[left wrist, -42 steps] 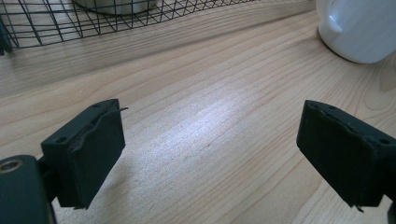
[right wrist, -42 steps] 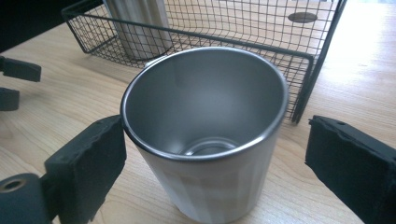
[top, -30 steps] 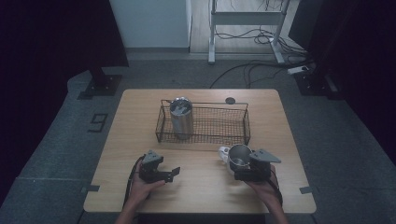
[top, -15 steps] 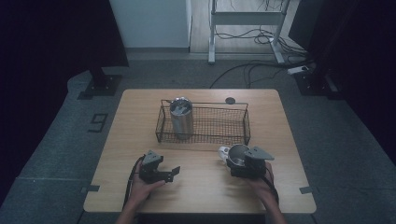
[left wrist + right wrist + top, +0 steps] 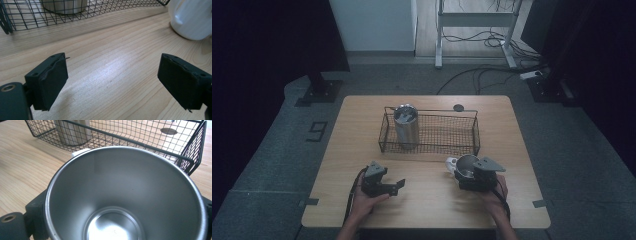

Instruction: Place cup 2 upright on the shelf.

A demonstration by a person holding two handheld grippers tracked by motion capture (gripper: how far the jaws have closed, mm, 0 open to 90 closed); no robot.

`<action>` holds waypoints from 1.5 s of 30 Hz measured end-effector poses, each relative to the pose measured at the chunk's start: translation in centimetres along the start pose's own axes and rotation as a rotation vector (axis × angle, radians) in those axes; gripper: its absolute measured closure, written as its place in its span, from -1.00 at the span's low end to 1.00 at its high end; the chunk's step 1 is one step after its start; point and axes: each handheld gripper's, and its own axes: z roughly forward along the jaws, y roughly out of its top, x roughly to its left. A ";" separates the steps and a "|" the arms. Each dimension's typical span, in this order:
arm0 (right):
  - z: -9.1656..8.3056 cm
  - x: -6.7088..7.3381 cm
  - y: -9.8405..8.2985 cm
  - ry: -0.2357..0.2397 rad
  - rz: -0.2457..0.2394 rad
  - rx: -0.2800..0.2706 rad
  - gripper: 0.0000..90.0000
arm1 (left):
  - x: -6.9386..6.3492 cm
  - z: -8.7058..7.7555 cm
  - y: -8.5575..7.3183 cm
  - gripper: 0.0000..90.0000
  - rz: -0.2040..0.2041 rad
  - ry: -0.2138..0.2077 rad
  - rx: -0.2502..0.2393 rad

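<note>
A steel-lined mug with a white outside stands on the table in front of the wire basket. My right gripper has just closed on it, and its jaws flank the mug's wall on both sides. My left gripper rests on the wood at the front left. Its jaws have just narrowed a little and stand open, with bare wood between them. The white mug is off to its right.
The black wire basket holds an upright steel tumbler at its left end. A small black disc lies on the table behind the basket. Cables trail across the floor beyond the table.
The right gripper has shifted slightly left and drawn in around the mug. The left hand has kept still.
</note>
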 end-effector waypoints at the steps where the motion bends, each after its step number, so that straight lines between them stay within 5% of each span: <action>1: -0.1 0.0 0.1 0.002 0.002 -0.002 -0.85 | 0.0 0.0 0.0 -0.79 -0.002 0.000 -0.001; 7: -1.4 -0.2 1.0 0.027 0.014 -0.037 -0.85 | 0.6 -0.5 -0.1 -0.78 -0.038 -0.009 -0.018; 29: -4.1 -0.5 5.3 0.054 0.002 -0.087 -0.85 | 0.6 -0.3 -0.2 -0.78 -0.045 -0.012 0.001; 45: -4.3 -1.2 7.6 0.054 0.013 -0.109 -0.85 | 0.7 -0.1 -0.3 -0.78 -0.059 -0.005 0.017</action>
